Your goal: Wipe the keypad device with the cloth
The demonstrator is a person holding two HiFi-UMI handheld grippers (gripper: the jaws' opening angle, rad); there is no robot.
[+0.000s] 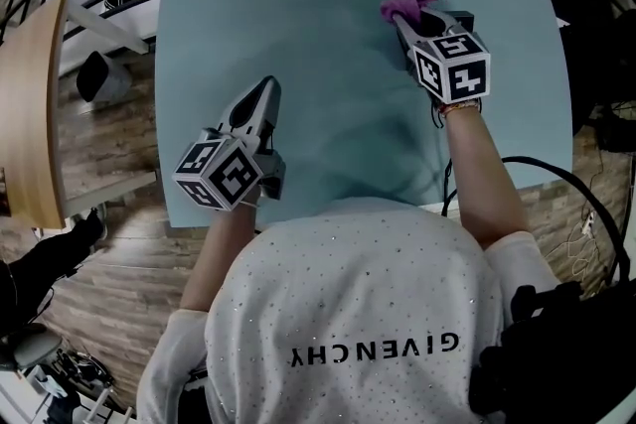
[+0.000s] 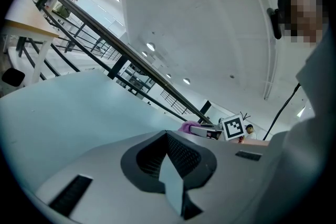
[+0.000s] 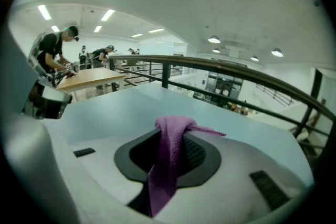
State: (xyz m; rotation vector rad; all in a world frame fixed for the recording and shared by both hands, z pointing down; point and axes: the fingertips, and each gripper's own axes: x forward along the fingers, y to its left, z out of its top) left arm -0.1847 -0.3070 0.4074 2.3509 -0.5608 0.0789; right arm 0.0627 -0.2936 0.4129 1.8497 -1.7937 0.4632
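Cloth (image 3: pixel 167 157) pinched in right gripper (image 1: pixel 409 20) jaws, loose end bunched past tips, low over table (image 1: pixel 298 5). Left gripper (image 1: pixel 264 92) jaws pressed together, empty. Keypad device: I find none near either jaws. Risk I see: narrow pinch, cloth slips out under wiping drag.

Pale blue table (image 1: pixel 298 35) on wood-plank floor (image 1: pixel 109 139) — black railing (image 3: pixel 236 72), white ceiling (image 3: pixel 236 2), 1 wooden worktop (image 1: pixel 25 114) nearby.

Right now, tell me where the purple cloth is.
The purple woven cloth is clamped in the right claw, over the far right part of the pale blue table in the head view.
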